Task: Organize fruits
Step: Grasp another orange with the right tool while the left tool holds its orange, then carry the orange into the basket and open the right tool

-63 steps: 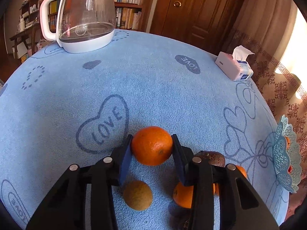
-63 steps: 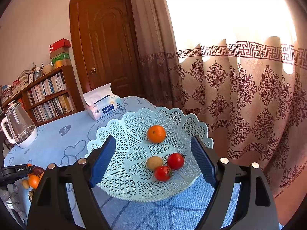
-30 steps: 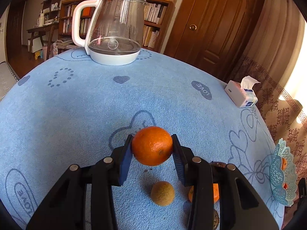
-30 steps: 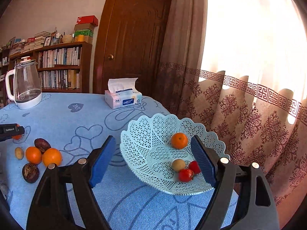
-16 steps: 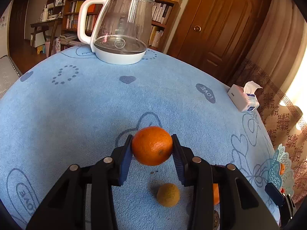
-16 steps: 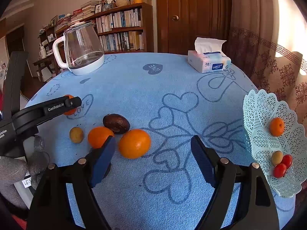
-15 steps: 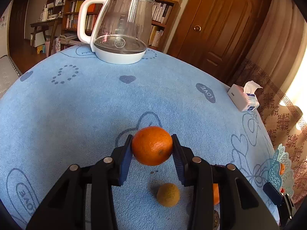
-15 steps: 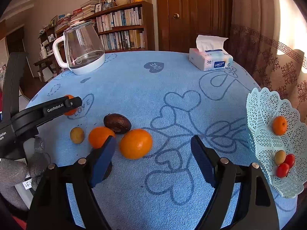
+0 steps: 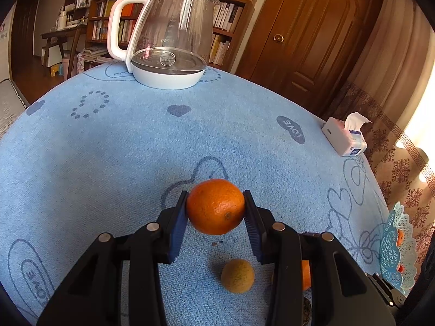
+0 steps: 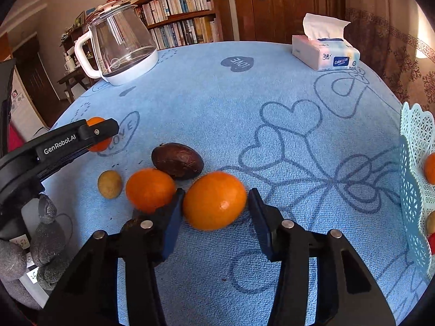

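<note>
My left gripper (image 9: 216, 209) is shut on a small orange (image 9: 215, 206) and holds it above the blue tablecloth; it also shows in the right wrist view (image 10: 99, 133). My right gripper (image 10: 216, 203) is open, its jaws on either side of a large orange (image 10: 214, 200) that lies on the cloth. Beside it lie another orange (image 10: 150, 190), a dark brown fruit (image 10: 177, 160) and a small yellow-brown fruit (image 10: 109, 184) (image 9: 237, 275). The pale blue lattice basket (image 10: 413, 163) (image 9: 391, 247) stands at the right with fruit in it.
A glass kettle (image 9: 165, 35) (image 10: 119, 46) stands at the far side of the round table (image 9: 136, 141). A tissue box (image 10: 325, 47) (image 9: 344, 137) sits at the far right. Curtains, a door and bookshelves lie behind.
My right gripper has swung from the basket to the loose fruit and narrowed around the large orange. My left gripper has lifted its orange and holds it steady.
</note>
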`<act>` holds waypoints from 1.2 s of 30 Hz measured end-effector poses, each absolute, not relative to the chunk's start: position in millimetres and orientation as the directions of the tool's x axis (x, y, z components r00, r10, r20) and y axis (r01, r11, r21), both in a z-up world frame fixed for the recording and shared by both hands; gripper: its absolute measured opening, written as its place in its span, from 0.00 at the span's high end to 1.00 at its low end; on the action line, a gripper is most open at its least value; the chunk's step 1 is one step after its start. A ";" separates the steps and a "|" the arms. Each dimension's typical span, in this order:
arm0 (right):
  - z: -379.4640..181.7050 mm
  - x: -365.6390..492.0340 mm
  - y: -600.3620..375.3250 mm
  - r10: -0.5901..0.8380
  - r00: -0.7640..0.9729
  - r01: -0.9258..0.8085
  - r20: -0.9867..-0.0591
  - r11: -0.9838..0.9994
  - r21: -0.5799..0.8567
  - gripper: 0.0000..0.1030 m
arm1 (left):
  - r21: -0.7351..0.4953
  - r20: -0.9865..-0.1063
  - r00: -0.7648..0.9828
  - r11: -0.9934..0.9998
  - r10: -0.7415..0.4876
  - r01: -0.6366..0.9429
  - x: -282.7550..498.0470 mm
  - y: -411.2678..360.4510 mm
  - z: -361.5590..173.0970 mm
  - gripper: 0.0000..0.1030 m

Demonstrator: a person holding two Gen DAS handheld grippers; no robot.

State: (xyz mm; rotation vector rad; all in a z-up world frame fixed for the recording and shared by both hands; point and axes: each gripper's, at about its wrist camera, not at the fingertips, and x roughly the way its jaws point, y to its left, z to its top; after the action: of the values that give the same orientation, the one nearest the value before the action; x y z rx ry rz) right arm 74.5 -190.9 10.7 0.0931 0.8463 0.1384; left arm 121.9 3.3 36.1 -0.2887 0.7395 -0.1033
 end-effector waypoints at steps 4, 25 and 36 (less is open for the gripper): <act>11.8 73.5 -190.6 0.159 0.656 -0.086 -0.738 0.987 0.137 0.56 | -0.295 -0.647 0.736 0.955 -0.197 -0.004 121.9 2.9 36.2 0.61; 41.6 47.4 -216.8 0.085 0.733 0.028 -0.675 0.987 0.156 0.56 | -0.306 -0.639 0.738 0.952 -0.215 0.013 119.2 0.4 38.9 0.61; 68.5 26.0 -271.4 -0.042 0.786 0.195 -0.617 0.964 0.183 0.56 | -0.308 -0.637 0.738 0.951 -0.222 0.021 117.8 -3.2 39.5 0.61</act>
State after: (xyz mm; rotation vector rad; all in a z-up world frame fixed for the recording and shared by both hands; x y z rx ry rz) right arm 26.0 -271.4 68.5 0.2434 0.6557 -0.1293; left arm 117.8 -3.2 39.5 -0.2908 0.7314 -0.1355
